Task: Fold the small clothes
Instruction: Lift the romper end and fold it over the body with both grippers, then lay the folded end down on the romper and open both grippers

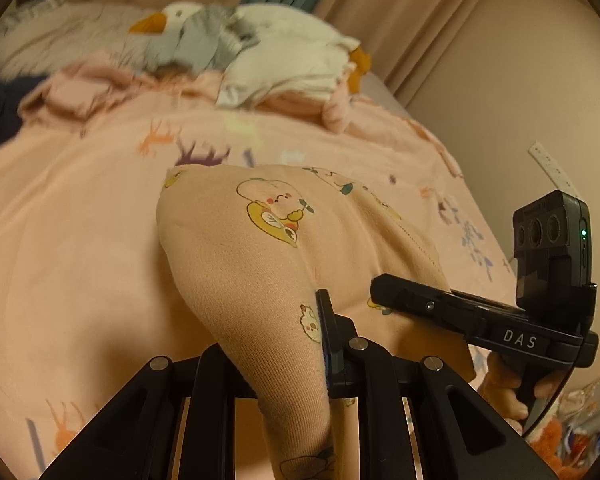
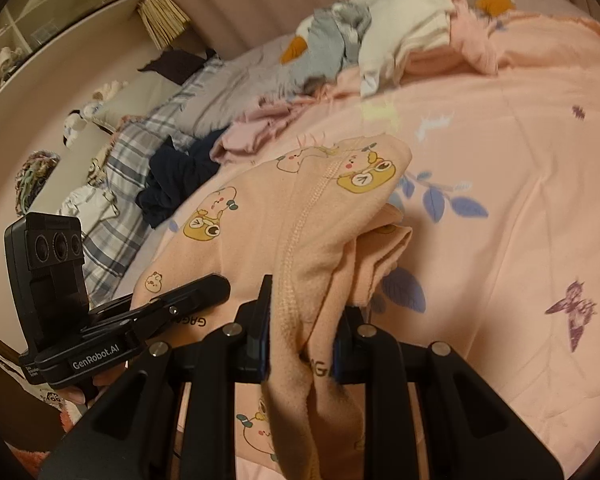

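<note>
A small peach garment (image 1: pixel 236 264) printed with cartoon animals hangs between my two grippers, its far part draped down onto the pink bedcover (image 1: pixel 80 220). My left gripper (image 1: pixel 312 328) is shut on one edge of it; the cloth hides one finger. In the left wrist view my right gripper (image 1: pixel 384 290) reaches in from the right, a hand under it, pinching the same garment. In the right wrist view the right gripper (image 2: pixel 304 320) is shut on a bunched seam of the garment (image 2: pixel 300 208). My left gripper (image 2: pixel 216 288) grips it at the left.
A white plush goose (image 1: pixel 260 36) with a grey scarf lies at the bed's far end among pink clothes (image 2: pixel 256 128). A dark blue garment (image 2: pixel 180 176) and a plaid sheet (image 2: pixel 132 160) lie left. Curtains (image 1: pixel 380 4) and a shelf (image 2: pixel 60 8) stand behind.
</note>
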Demonstrator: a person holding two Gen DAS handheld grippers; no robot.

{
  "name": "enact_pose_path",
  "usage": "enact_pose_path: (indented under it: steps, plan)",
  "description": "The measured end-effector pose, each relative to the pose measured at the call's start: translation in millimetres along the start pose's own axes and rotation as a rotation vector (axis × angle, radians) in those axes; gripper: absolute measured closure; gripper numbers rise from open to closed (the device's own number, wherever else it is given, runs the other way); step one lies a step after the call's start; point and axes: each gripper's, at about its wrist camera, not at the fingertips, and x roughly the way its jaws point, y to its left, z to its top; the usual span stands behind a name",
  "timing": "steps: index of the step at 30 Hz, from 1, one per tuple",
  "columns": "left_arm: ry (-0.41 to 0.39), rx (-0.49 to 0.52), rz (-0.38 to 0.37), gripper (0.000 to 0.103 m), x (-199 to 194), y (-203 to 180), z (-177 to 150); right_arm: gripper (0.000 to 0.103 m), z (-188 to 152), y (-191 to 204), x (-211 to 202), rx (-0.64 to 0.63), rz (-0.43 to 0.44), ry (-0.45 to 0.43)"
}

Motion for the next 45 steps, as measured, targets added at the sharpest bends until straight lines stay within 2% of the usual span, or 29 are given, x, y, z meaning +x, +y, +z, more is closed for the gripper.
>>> enact_pose_path:
  steps: [7,13,17,21,28,35,38,41,42,45]
  plan:
    - [0.129,-0.094,-0.012,0.087,37,32,-28,0.08,-26,-28,53,0.07,-0.025,0.153]
    - [0.139,-0.103,-0.014,0.086,41,35,-35,0.079,-36,-41,57,0.11,-0.008,0.173]
    - [0.159,-0.115,0.005,0.079,51,42,-40,0.077,-40,-40,63,0.087,-0.056,0.191]
    - [0.15,-0.166,-0.033,0.079,51,52,-43,0.077,-43,-43,66,0.087,-0.065,0.19]
    - [0.123,-0.09,0.034,0.078,53,40,-45,0.078,-46,-44,69,0.075,-0.082,0.189]
    - [0.127,-0.114,0.023,0.078,55,45,-43,0.078,-51,-45,69,0.087,-0.084,0.168]
    - [0.124,-0.105,0.043,0.078,54,42,-40,0.078,-51,-44,69,0.09,-0.089,0.161]
    - [0.093,-0.022,0.121,0.078,50,25,-38,0.079,-50,-43,64,0.117,-0.08,0.144]
    - [0.076,0.038,0.162,0.079,48,14,-36,0.08,-50,-41,61,0.113,-0.08,0.133]
    - [0.028,0.132,0.218,0.081,44,-4,-26,0.081,-44,-28,53,0.058,-0.107,0.107]
